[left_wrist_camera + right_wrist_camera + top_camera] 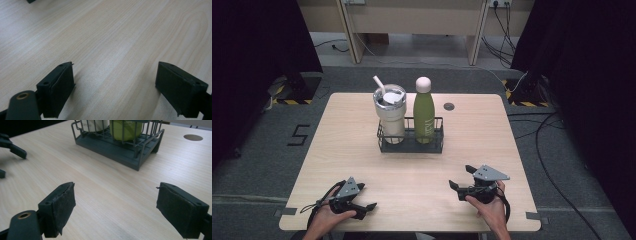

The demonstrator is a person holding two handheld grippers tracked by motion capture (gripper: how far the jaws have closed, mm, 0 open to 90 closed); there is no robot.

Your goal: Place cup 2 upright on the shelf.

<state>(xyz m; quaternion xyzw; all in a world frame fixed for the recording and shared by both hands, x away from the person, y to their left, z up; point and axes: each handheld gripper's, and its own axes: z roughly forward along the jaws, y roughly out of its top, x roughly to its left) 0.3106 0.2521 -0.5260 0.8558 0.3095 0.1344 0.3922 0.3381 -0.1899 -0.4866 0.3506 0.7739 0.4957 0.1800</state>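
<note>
A dark wire basket (pixel 411 145) stands on the middle of the light wooden table (pixel 342 150). A cream tumbler (pixel 390 112) with a lid and straw stands upright in it, and a green bottle (pixel 424 115) with a pale cap stands to its right. My left gripper (pixel 368 210) lies near the front left edge, open, with bare wood between its jaws (pixel 115 72). My right gripper (pixel 460 176) sits at the front right, open and holding nothing (pixel 116 192). It points toward the basket (pixel 117 148), a good way short of it.
A round hole (pixel 449 106) sits in the tabletop behind the basket to the right. Dark curtains flank the table, and cables run over the floor at the right. In the right gripper view, the other gripper's fingers (pixel 12 147) show at far left.
</note>
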